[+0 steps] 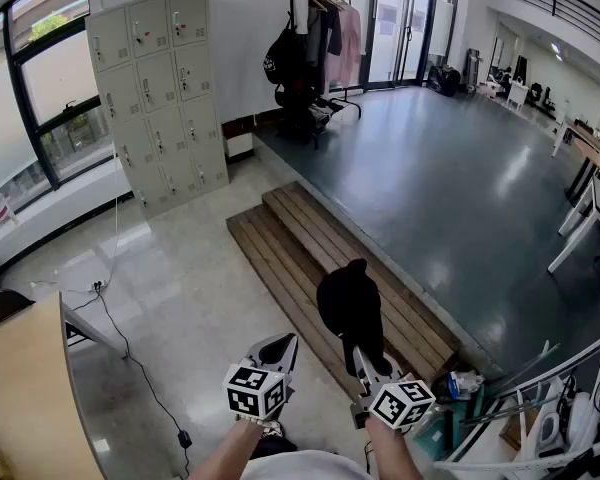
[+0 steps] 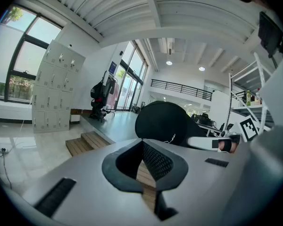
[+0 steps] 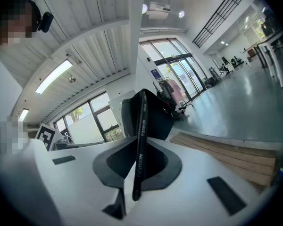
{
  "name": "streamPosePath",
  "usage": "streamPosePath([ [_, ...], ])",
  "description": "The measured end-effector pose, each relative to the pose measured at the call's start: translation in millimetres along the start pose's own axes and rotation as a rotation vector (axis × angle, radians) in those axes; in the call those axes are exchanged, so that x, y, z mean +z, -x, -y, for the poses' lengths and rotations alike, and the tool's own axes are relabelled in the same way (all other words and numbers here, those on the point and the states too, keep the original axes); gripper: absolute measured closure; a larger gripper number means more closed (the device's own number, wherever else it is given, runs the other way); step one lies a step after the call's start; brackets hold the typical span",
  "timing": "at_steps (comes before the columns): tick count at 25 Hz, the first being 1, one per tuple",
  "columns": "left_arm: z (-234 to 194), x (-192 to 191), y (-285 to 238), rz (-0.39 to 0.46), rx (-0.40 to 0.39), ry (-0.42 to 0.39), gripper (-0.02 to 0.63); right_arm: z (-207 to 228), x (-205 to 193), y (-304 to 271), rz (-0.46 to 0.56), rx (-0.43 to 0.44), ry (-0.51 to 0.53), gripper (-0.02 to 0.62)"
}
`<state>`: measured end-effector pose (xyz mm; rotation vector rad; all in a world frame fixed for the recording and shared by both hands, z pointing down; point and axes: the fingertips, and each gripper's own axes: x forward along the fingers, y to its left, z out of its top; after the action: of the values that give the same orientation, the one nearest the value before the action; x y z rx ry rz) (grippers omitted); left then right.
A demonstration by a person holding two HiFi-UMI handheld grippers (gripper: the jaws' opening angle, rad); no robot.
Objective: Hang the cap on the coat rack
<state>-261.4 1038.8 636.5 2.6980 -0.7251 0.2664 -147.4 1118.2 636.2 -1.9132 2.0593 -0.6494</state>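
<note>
A black cap (image 1: 350, 308) hangs from my right gripper (image 1: 363, 358), which is shut on its strap. In the right gripper view the strap, printed FASHION, runs between the pressed jaws of that gripper (image 3: 137, 145), and the cap (image 3: 144, 119) stands up ahead of them. My left gripper (image 1: 280, 348) is beside it on the left, shut with nothing in it. From the left gripper (image 2: 142, 147) the cap (image 2: 167, 124) shows just ahead to the right. The coat rack (image 1: 315, 28) stands far off on the raised floor, hung with clothes and a black bag.
Wooden steps (image 1: 310, 258) lead up to the dark raised floor (image 1: 450, 168). Grey lockers (image 1: 160, 98) line the left wall. A wooden desk (image 1: 30, 388) is at the near left, with a cable (image 1: 130, 353) on the floor. White racks (image 1: 550, 418) crowd the near right.
</note>
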Motion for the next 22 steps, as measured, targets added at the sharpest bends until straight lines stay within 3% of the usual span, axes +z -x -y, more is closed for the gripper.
streamPosePath([
  [22,-15,-1,0,0.006,0.004,0.031,0.603,-4,3,-8,0.039,0.017,-0.033,0.578],
])
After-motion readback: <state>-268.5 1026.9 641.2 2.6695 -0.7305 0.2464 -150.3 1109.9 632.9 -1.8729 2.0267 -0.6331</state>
